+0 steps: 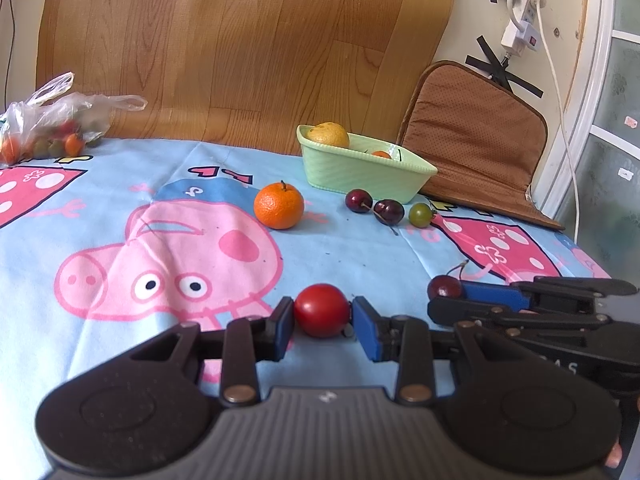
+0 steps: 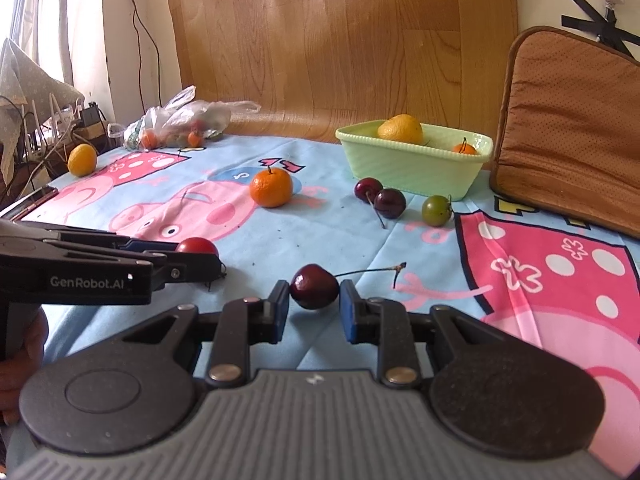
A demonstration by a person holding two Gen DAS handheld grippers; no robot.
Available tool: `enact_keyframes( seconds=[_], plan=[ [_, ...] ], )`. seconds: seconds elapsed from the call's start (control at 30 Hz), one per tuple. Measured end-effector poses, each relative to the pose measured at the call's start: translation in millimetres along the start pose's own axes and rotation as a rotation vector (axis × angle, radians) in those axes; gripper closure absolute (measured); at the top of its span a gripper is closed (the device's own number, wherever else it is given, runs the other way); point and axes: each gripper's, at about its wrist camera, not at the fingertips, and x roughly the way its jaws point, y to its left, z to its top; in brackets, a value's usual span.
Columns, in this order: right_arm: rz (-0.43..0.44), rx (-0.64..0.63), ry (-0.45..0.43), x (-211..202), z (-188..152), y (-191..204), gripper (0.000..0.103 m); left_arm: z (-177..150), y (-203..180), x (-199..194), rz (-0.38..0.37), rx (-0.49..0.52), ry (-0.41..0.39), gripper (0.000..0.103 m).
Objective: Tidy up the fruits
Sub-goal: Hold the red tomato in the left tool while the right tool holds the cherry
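Pinching a round red cherry tomato (image 1: 322,310) between its two blue pads, our left gripper (image 1: 323,322) sits low over the light-blue cartoon-pig cloth (image 1: 120,200), and the pads press on either side of the fruit. Our right gripper (image 2: 314,302) is clamped the same way on a dark red cherry (image 2: 314,286) whose thin stem arcs off to the right. In the left wrist view we see the right gripper just to the right, its cherry at the tip; in the right wrist view the left gripper lies at the left edge with the red tomato at its tip.

Farther back we find a pale green ribbed plastic basket (image 2: 412,168) holding a yellow-orange citrus fruit (image 2: 400,128) and a small orange fruit (image 2: 464,149). In front of the basket lie two more dark cherries (image 2: 380,196), touching each other, and a small green tomato (image 2: 437,210) just beside them. An orange mandarin with a short stem (image 2: 271,188) rests apart, left of these. At the far left edge we see a clear plastic bag of small fruits (image 2: 180,128) and a lone yellow fruit (image 2: 82,160). A brown padded cushion (image 2: 568,120) leans behind the basket.
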Motion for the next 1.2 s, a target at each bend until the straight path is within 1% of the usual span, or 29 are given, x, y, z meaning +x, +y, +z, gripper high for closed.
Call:
enact_keyframes(
  seconds=[0.17, 0.37, 0.73, 1.03, 1.2],
  plan=[
    [0.021, 0.011, -0.017, -4, -1, 0, 0.073, 0, -1, -1, 0.001, 0.006, -0.006, 0.072],
    [0.061, 0.046, -0.044, -9, -2, -7, 0.073, -1, -2, -10, -0.023, 0.015, -0.062, 0.072],
    [0.129, 0.086, -0.064, -12, -1, -13, 0.073, 1, 1, 0, -0.016, -0.007, -0.006, 0.072],
    [0.137, 0.091, -0.063, -12, -1, -15, 0.073, 1, 2, 1, -0.022, -0.01, -0.001, 0.072],
    [0.124, 0.087, -0.056, -10, -1, -16, 0.073, 1, 2, -2, -0.026, -0.009, -0.022, 0.072]
  ],
)
